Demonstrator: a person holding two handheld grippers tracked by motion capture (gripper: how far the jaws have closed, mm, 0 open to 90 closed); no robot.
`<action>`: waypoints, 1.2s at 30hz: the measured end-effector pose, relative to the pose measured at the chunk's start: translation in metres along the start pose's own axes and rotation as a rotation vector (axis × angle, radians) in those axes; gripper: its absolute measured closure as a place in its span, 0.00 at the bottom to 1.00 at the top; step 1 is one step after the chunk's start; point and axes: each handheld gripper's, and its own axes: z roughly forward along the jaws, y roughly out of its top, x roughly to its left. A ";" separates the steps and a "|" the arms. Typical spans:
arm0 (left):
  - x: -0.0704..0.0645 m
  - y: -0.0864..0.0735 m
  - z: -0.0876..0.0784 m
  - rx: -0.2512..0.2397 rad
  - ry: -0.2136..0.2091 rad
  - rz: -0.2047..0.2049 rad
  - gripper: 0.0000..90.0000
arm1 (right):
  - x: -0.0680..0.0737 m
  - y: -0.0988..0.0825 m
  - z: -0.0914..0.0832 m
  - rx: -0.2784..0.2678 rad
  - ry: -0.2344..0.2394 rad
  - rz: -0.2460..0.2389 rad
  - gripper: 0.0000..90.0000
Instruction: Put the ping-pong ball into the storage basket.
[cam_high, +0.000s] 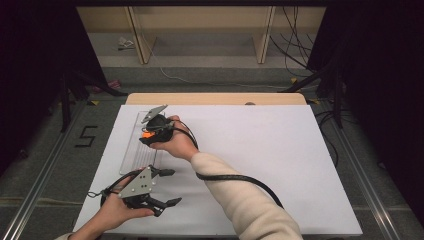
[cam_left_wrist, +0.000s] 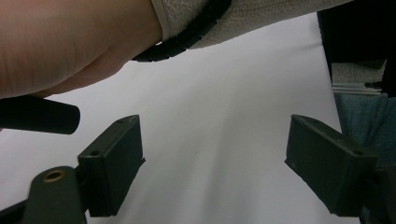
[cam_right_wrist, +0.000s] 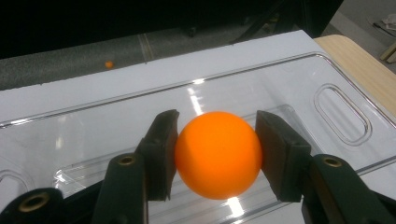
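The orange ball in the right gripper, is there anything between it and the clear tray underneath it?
Nothing visible. The right gripper is shut on the orange ball, both pads pressed against its sides, and holds it directly over the clear tray. The tray surface around and beneath the ball looks bare. The left gripper rests open, well off to the side.

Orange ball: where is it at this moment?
The ball sits between the pads of the right tool, just above the clear tray at the table's left side in the high view, with the left tool nearer the person.
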 end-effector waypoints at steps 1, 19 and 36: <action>0.000 0.000 0.000 0.000 0.000 0.000 0.20 | 0.000 0.000 0.000 0.000 0.000 0.001 0.57; 0.000 0.000 0.000 0.001 -0.001 0.001 0.20 | 0.002 -0.002 0.006 0.006 0.006 -0.003 0.57; 0.000 0.000 0.000 0.002 -0.002 0.002 0.20 | 0.002 -0.005 0.010 0.021 0.008 -0.004 0.57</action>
